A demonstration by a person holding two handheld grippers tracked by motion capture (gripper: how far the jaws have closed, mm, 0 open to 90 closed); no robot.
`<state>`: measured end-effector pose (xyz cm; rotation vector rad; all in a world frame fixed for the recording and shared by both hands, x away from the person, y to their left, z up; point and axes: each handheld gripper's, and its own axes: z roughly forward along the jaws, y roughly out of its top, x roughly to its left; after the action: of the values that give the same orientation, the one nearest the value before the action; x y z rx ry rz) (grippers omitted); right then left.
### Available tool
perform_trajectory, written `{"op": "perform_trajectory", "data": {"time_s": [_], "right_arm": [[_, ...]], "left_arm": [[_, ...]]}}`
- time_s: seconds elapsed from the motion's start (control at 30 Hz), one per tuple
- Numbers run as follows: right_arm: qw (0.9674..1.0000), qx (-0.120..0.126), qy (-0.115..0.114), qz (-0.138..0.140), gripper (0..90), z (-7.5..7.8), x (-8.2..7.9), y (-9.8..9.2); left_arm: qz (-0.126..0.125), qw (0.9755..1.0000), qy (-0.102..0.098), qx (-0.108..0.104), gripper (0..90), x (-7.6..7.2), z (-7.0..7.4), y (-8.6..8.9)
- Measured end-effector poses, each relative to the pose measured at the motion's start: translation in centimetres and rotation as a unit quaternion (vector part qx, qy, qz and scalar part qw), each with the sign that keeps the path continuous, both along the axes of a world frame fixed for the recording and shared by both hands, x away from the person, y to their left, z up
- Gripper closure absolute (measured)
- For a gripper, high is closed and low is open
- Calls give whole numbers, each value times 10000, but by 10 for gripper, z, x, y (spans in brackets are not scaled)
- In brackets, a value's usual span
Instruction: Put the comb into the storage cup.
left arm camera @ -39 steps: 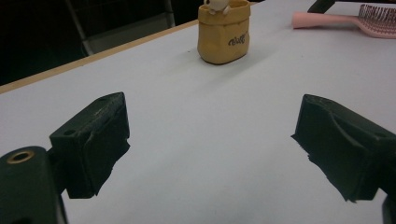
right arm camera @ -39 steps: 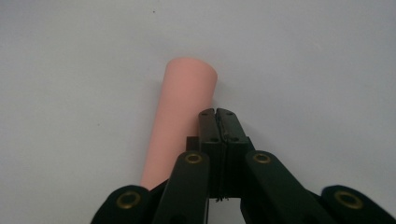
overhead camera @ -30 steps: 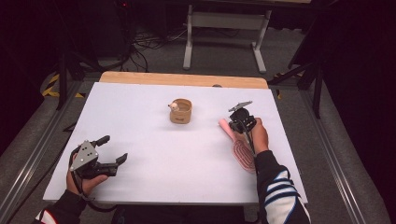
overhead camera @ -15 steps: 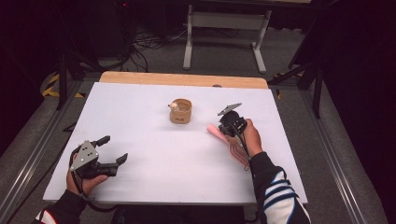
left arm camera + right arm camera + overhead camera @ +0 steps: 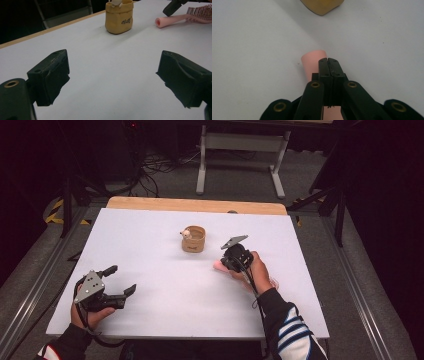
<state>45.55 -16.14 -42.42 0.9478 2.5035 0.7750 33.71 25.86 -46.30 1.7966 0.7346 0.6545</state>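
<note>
Brush: a pink plastic hairbrush [image 5: 183, 18] with a round hollow-ended handle lies flat on the white table top [image 5: 165, 285], right of centre, handle end toward the pot.
Pot: a small tan pot with dark lettering and a little white figure at its rim [image 5: 193, 239] stands upright near the table's middle, apart from the brush.
Right gripper: the right gripper [image 5: 329, 62] sits directly over the brush handle, jaws pressed together with nothing between them; I cannot tell whether they touch the handle.
Left gripper: the left gripper [image 5: 111, 77] rests low at the near left, well apart from both things, jaws spread wide and empty.
Step in hand: probably lining up on the handle; no grasp made.
Next move: judged, the right jaws must part, straddle the handle, then close.
</note>
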Motion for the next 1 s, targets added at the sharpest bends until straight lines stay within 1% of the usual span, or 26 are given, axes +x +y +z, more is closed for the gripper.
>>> {"op": "perform_trajectory", "data": {"time_s": [0.07, 0.1, 0.13, 0.17, 0.2, 0.23, 0.27, 0.37, 0.4, 0.43, 0.47, 0.53, 0.57, 0.6, 0.77, 0.8, 0.83, 0.87, 0.9, 0.97, 1.0], "right_arm": [[9996, -239, -131, -62, 900, -1, 2, 3], [9994, -282, -145, -116, 900, -3, 3, 2], [9996, -154, -55, -250, 900, -6, 8, -1], [9996, -154, -55, -250, 900, -6, 8, -1], [9992, -164, 48, -357, 900, -10, 13, -3], [9992, -164, 48, -357, 900, -10, 13, -3], [9989, -256, 119, -369, 900, -13, 16, -2], [9989, -290, 133, -330, 900, -15, 16, 2], [9991, -304, 170, -245, 900, -15, 13, 6], [9991, -304, 170, -245, 900, -15, 13, 6], [9993, -276, 210, -140, 900, -16, 11, 10], [9993, -266, 233, -93, 900, -16, 8, 13], [9994, -264, 237, -44, 900, -16, 6, 15], [9993, -221, 279, 63, 900, -17, 0, 18], [9989, -142, 358, 261, 900, -23, -13, 24], [9992, -144, 290, 249, 900, -24, -17, 25], [9992, -128, 284, 256, 900, -25, -19, 25], [9991, -85, 326, 274, 900, -25, -21, 25], [9990, -207, 273, 290, 900, -24, -27, 26], [9990, -239, 251, 279, 899, -24, -29, 26], [9989, -219, 278, 314, 900, -24, -31, 26]], "left_arm": [[-4, 10000, 4, -14, 113, 0, 0, 0], [-11, 10000, 2, -12, 113, 0, 0, 0], [-7, 10000, -11, 11, 113, -1, 0, 0], [-11, 10000, -11, 5, 113, -1, 0, 0], [-8, 10000, 7, -17, 113, 0, 0, 0], [-10, 10000, 12, -18, 113, 0, 0, 1], [-19, 10000, 3, -6, 113, 0, 0, 1], [-27, 10000, -4, 0, 113, 1, 0, 1], [-23, 10000, 15, 13, 113, 0, 0, 1], [-26, 10000, 12, 13, 113, 0, 0, 1], [-25, 10000, 8, 9, 113, 0, 0, 1], [-9, 10000, -7, 19, 113, -1, 1, 2], [-9, 10000, -1, 9, 114, -1, 1, 3], [-6, 10000, 6, -5, 114, -1, 1, 3], [-29, 10000, -5, 20, 114, -2, 1, 2], [-32, 10000, -1, 46, 114, -2, 1, 3], [-34, 10000, 3, 53, 114, -2, 1, 2], [-25, 10000, 4, 36, 114, -2, 1, 2], [-25, 10000, 20, 25, 114, -2, 1, 2], [-23, 10000, 21, 38, 115, -1, 0, 2], [-31, 10000, 25, 51, 114, -1, 0, 1]]}}
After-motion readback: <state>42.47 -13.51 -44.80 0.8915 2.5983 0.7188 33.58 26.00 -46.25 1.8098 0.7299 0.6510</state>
